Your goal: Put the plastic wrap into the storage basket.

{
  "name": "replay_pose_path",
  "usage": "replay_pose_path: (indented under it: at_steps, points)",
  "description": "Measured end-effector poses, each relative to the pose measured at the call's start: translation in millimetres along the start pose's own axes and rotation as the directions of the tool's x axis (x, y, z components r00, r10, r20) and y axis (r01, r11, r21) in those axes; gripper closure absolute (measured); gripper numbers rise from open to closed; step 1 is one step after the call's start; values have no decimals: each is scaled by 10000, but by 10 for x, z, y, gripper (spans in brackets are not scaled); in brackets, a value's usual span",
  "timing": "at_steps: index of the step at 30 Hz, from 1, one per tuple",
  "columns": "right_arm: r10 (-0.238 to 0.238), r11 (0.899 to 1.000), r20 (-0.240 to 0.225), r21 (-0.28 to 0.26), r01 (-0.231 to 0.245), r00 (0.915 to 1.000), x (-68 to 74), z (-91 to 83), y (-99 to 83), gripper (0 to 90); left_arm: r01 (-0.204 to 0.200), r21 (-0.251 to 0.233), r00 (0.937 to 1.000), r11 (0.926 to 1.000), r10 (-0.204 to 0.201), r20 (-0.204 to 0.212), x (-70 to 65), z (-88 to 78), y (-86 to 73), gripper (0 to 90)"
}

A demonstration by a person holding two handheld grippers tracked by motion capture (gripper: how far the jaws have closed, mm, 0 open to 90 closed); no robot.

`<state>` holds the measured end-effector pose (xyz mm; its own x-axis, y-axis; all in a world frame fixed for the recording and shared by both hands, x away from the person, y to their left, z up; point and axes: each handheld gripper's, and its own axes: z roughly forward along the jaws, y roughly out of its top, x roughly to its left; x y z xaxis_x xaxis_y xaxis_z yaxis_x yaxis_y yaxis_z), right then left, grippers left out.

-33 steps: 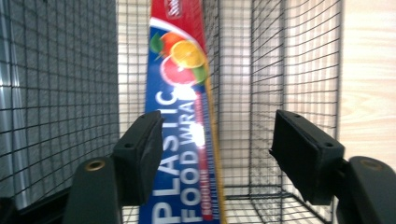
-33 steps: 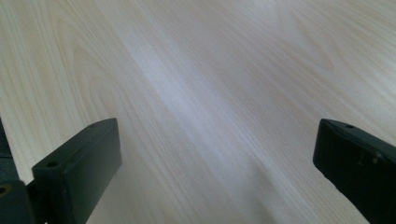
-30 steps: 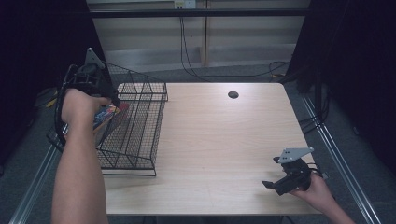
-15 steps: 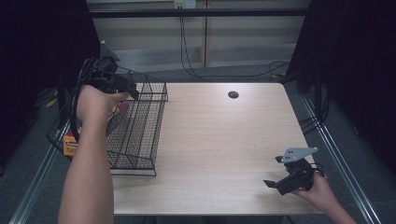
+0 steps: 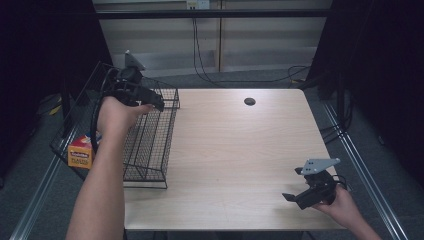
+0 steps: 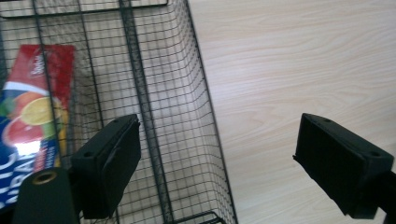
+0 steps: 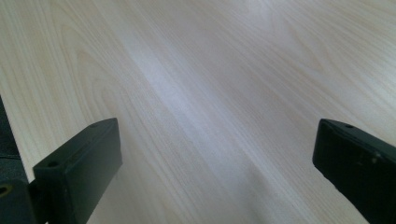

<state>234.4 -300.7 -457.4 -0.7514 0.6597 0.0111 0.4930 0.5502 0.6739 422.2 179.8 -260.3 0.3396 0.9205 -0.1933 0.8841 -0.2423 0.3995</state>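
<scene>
dim room, dark drapes at both sides, pale wooden table [image 5: 240, 150] under the high camera. black wire basket [image 5: 150, 140] tilted at the table's left edge, hanging partly past it. juice carton [image 6: 32, 107], red and blue with citrus fruit printed on it, lying inside against the basket's mesh, seen in the high view as an orange corner [image 5: 81, 152] low on the basket's outer side. left gripper [image 5: 155, 102] above the basket's far rim, jaws just opened wide, nothing between the pads, only mesh and bare wood beyond them. right gripper [image 5: 295, 197] parked near the table's near right corner, jaws spread, empty over plain wood.

judged from this: carton already dropped in, release finished, so the placing looks done. left to do, probably: draw the left gripper clear of the rim without snagging wire, perhaps square the leaning basket back onto the table. no other loose item on the tabletop to fetch.
</scene>
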Motion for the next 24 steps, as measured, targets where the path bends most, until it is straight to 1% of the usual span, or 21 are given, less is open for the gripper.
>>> replay_pose_path:
  at_steps: [1, 4, 6, 7, 8, 9, 10, 11, 12, 13, 14, 15, 16, 17, 18, 19, 21, 23, 24]
  points:
    - [18, 10000, 27, -1, -18, 10000, -3, -4, 0, 12, -86, 10, 9999, 10000, 86, -57, -16, 15, 1, 142]
    - [52, 10000, 25, -36, -52, 10000, -4, -8, -2, 12, -293, -20, 9995, 9996, 293, 88, -97, 85, -7, 142]
    - [-1, 10000, 8, -41, 1, 10000, -2, -7, -4, 12, -379, 55, 9991, 9993, 378, 175, -152, 140, -14, 142]
    - [7, 10000, -31, -27, -7, 10000, -1, -8, -3, 13, -442, 38, 9989, 9990, 441, 164, -167, 157, -17, 139]
    - [-2, 10000, -12, -28, 2, 10000, 0, -9, -4, 13, -577, 116, 9981, 9983, 574, 238, -185, 176, -19, 141]
    - [-1, 10000, -9, -38, 1, 10000, 0, -11, -4, 13, -541, 84, 9981, 9985, 538, 298, -210, 199, -24, 141]
    - [18, 10000, -17, -38, -18, 10000, -1, -14, -4, 13, -711, 98, 9969, 9974, 707, 350, -223, 222, -29, 140]
    - [0, 10000, -8, -33, 0, 10000, -2, -16, -5, 13, -689, 42, 9970, 9976, 687, 369, -239, 238, -34, 139]
    - [0, 10000, -12, -23, -1, 10000, -1, -18, -5, 13, -840, 67, 9958, 9964, 836, 384, -249, 252, -38, 140]
    - [-1, 10000, -22, -28, 1, 10000, -2, -19, -6, 13, -778, 24, 9958, 9970, 776, 480, -277, 276, -48, 142]
    - [18, 10000, -15, -33, -18, 10000, 1, -20, -7, 13, -889, 66, 9949, 9960, 885, 479, -282, 282, -51, 141]
    - [-8, 10000, -5, -39, 8, 10000, 1, -19, -7, 13, -873, 46, 9949, 9962, 869, 508, -293, 287, -56, 141]
    - [-30, 10000, -12, -35, 30, 10000, 0, -17, -7, 13, -962, -27, 9935, 9954, 961, 607, -304, 305, -65, 141]
    - [4, 10000, -23, -7, -4, 10000, 2, -16, -7, 13, -903, -50, 9940, 9959, 905, 612, -321, 319, -73, 141]
    - [-5, 10000, 15, -1, 5, 10000, 2, -15, -6, 13, -959, -68, 9932, 9954, 962, 658, -342, 341, -85, 140]
    - [-1, 10000, -48, 49, 1, 10000, 4, -14, -5, 13, -1104, -5, 9917, 9939, 1102, 668, -348, 347, -88, 140]
    - [-2, 10000, -40, 68, 2, 10000, 6, -10, -5, 13, -1189, -156, 9893, 9928, 1198, 830, -383, 366, -103, 139]
    - [2, 10000, -40, 58, -2, 10000, 6, -7, -6, 13, -1318, -200, 9872, 9911, 1330, 880, -425, 384, -114, 131]
    - [-5, 10000, -27, 62, 5, 10000, 6, -6, -6, 13, -1355, -317, 9862, 9903, 1379, 917, -465, 400, -127, 126]
